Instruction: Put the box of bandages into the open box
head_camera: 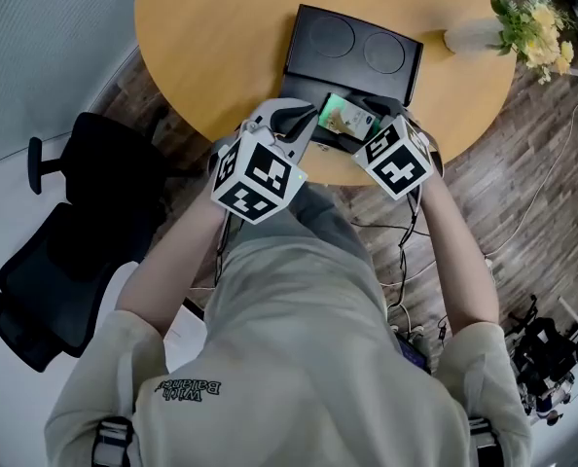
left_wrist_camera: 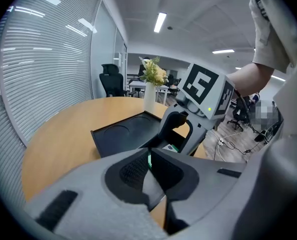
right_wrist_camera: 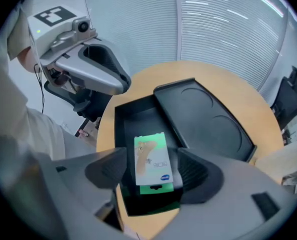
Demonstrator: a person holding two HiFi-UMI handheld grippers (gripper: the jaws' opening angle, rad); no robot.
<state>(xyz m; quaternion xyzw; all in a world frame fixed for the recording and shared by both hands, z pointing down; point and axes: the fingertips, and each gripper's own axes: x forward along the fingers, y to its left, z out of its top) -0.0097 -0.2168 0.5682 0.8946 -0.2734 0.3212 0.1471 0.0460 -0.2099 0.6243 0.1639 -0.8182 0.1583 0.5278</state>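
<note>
The box of bandages [right_wrist_camera: 152, 161], white and green, lies flat inside the open black box [right_wrist_camera: 133, 121] at the near edge of the round wooden table [head_camera: 221, 37]. My right gripper [right_wrist_camera: 151, 170] hovers over it, open, a jaw on either side with gaps showing. In the head view the bandage box [head_camera: 347, 117] shows between the two grippers. The left gripper [left_wrist_camera: 149, 159] sits just left of the black box [left_wrist_camera: 123, 136] with its jaws together and nothing held. The right gripper's body [left_wrist_camera: 188, 129] stands in front of it.
The black box's lid [head_camera: 352, 47] lies open behind the base. A white vase with yellow flowers [head_camera: 527, 27] stands at the table's far right. A black office chair [head_camera: 65, 251] is on the left, and cables [head_camera: 406, 261] lie on the floor to the right.
</note>
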